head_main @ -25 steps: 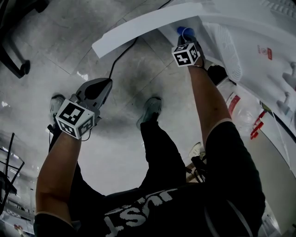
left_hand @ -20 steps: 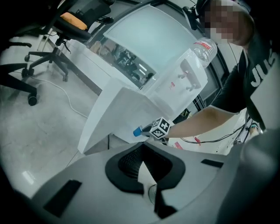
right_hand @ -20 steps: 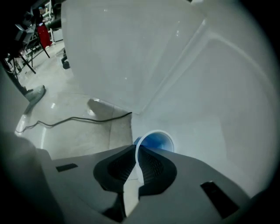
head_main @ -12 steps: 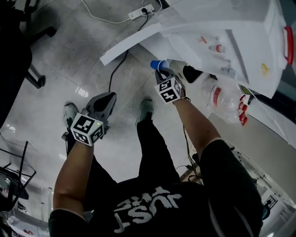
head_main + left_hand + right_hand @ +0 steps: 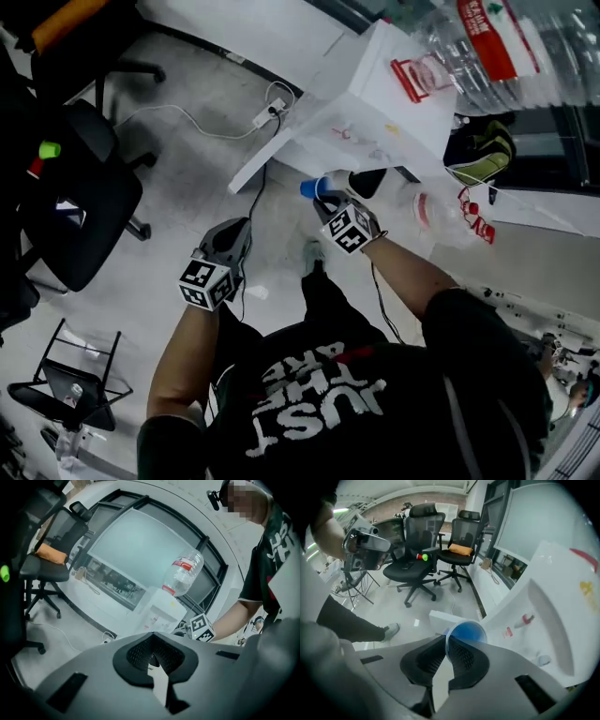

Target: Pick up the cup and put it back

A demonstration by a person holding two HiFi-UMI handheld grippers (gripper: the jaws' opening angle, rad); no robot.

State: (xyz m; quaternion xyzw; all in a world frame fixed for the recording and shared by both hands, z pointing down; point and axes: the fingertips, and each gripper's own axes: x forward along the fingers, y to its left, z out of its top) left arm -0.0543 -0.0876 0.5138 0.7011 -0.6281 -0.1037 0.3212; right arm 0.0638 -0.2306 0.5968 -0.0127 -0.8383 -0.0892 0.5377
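right tool (image 5: 443, 641) is clamping the wall of the blue cup (image 5: 468, 632): one pad inside the rim, one outside, cup mouth facing away from the camera. in the head view the cup (image 5: 312, 188) is hanging in the air off the right tool (image 5: 330, 204), just in front of the white water dispenser (image 5: 380, 89) and near the white flap (image 5: 272, 155) sticking out at its base. can't tell if it's touching the flap. left tool (image 5: 153, 657) is idling lower down with its jaws pressed together on nothing, well apart from the cup, and is pointing past the dispenser's bottle (image 5: 183, 573). office chairs (image 5: 419, 541) are sitting off to the side on the floor (image 5: 187, 187), not in play. my read: pick-up is done and we're mid-carry, so the put-back half is what's in hand. next move is calling for lining the cup up over its resting spot at the dispenser, bringing it upright, lowering until the base is bearing, then easing the pads apart and backing the inner pad out of the rim without dragging the cup over. a rim pinch on a thin cup is looking marginal, so i'm guessing slow and level is the way to go.
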